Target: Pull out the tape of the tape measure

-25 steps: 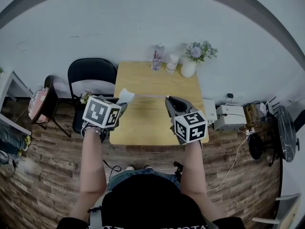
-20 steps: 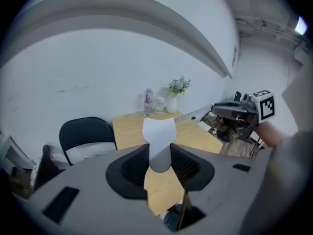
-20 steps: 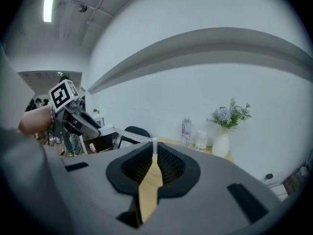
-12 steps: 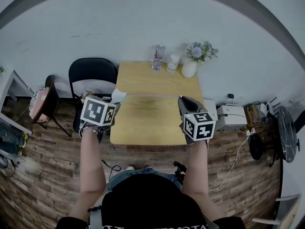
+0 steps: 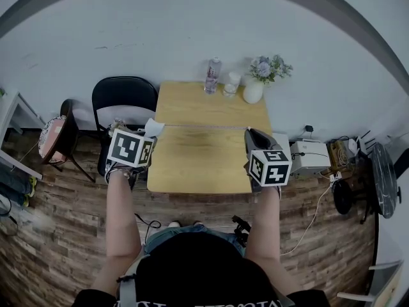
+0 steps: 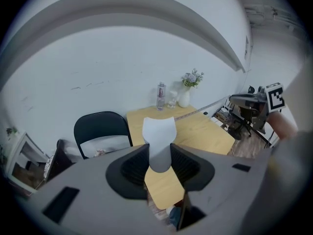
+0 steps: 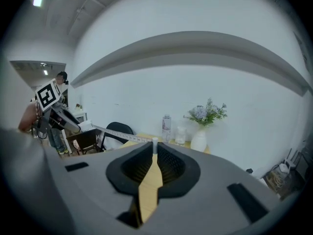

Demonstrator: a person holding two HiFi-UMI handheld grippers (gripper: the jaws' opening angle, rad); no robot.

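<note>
The tape measure's white case (image 5: pixel 153 128) sits at the wooden table's (image 5: pixel 198 168) left edge, and my left gripper (image 5: pixel 151 134) is shut on it. In the left gripper view the case (image 6: pixel 159 133) fills the gap between the jaws of the left gripper (image 6: pixel 159 155). A long stretch of tape (image 5: pixel 204 127) runs level across the table to my right gripper (image 5: pixel 251 133) at the right edge. In the right gripper view the right gripper (image 7: pixel 154 148) is shut on the tape's end tab (image 7: pixel 154 142), and the tape (image 7: pixel 117 134) leads off left.
A water bottle (image 5: pixel 211 77), a glass (image 5: pixel 231 84) and a white vase of flowers (image 5: pixel 254 92) stand along the table's far edge. A black folding chair (image 5: pixel 123 104) stands left of the table. A white box (image 5: pixel 308 157) and cables lie on the floor at the right.
The two grippers have moved apart: the left one leftwards off the table edge, the right one rightwards. The tape between them has grown longer.
</note>
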